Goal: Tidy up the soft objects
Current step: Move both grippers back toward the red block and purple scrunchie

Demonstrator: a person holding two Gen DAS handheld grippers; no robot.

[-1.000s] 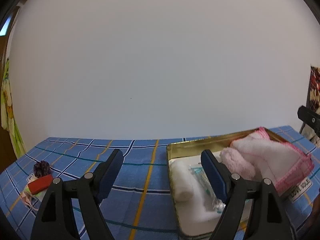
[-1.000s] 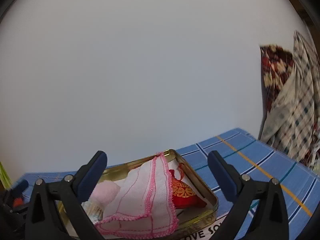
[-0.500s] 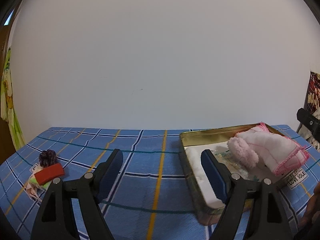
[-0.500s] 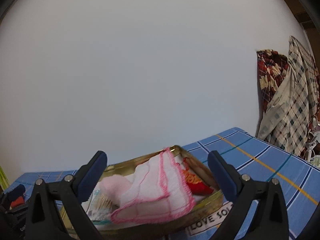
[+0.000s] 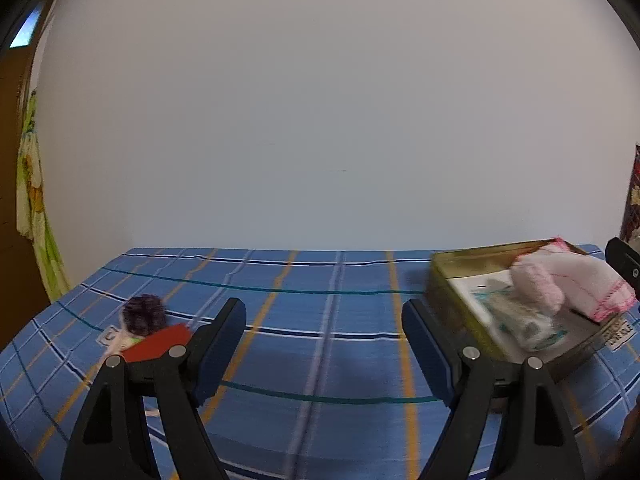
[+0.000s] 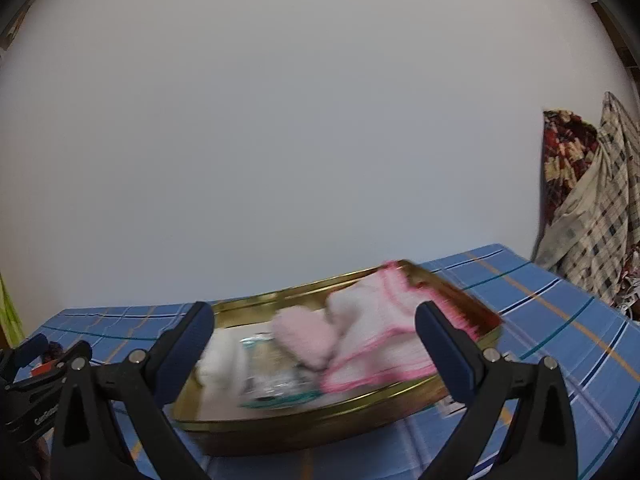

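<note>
A gold tin (image 5: pixel 448 280) stands on the blue plaid cloth, at the right edge of the left wrist view. It holds a pink-edged white cloth (image 5: pixel 584 280), a fluffy pink piece (image 5: pixel 536 284) and a clear packet (image 5: pixel 520 320). My left gripper (image 5: pixel 323 312) is open over bare cloth, left of the tin. A purple scrunchie (image 5: pixel 144 314) and a red item (image 5: pixel 160 340) lie by its left finger. In the right wrist view, my right gripper (image 6: pixel 314 312) is open just in front of the tin (image 6: pixel 304 420), with the white cloth (image 6: pixel 372 320) and pink piece (image 6: pixel 304 336) blurred beyond its fingers.
The blue plaid cloth (image 5: pixel 320 344) covers the surface up to a plain white wall. Patterned clothes (image 6: pixel 592 208) hang at the far right in the right wrist view. A green cloth (image 5: pixel 32 208) hangs at the far left. The left gripper (image 6: pixel 36 364) shows at that view's left edge.
Both grippers have moved left and stayed open. In the left wrist view the tin slid from centre-right to the right edge, and the scrunchie and red item came closer to the left finger.
</note>
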